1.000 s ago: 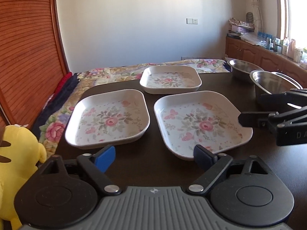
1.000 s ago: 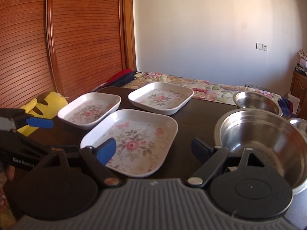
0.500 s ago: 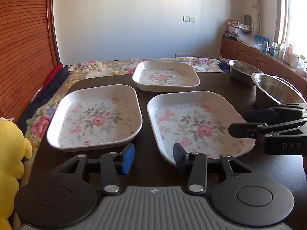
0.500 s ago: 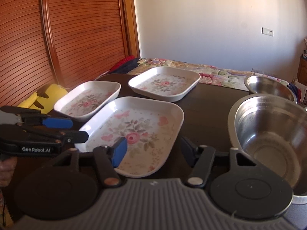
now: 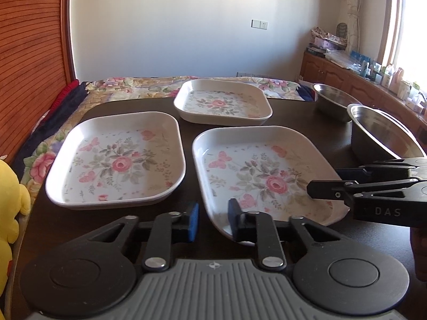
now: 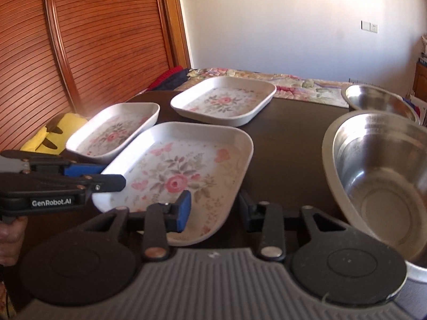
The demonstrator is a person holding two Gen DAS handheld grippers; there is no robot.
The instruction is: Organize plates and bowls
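Three white floral plates lie on the dark table: a left one (image 5: pixel 117 160), a far one (image 5: pixel 222 104) and a near one (image 5: pixel 264 176), also in the right wrist view (image 6: pixel 181 176). Steel bowls stand at the right: a near stack (image 5: pixel 379 136) (image 6: pixel 381 170) and a far bowl (image 5: pixel 333 101). My left gripper (image 5: pixel 212 221) has its jaws narrowed around the near plate's near-left rim. My right gripper (image 6: pixel 214 210) has its jaws narrowed around the same plate's near-right corner. Contact is not clear at either.
A yellow plush toy (image 5: pixel 10 208) sits off the table's left edge. A wooden slatted door (image 6: pixel 93 40) is at the left. A floral bedspread (image 5: pixel 149 85) lies beyond the table. A cabinet (image 5: pixel 347 77) with clutter runs along the right wall.
Both grippers have closed from wide open to a narrow gap and moved in on the near plate's edges. The plates and bowls have not shifted.
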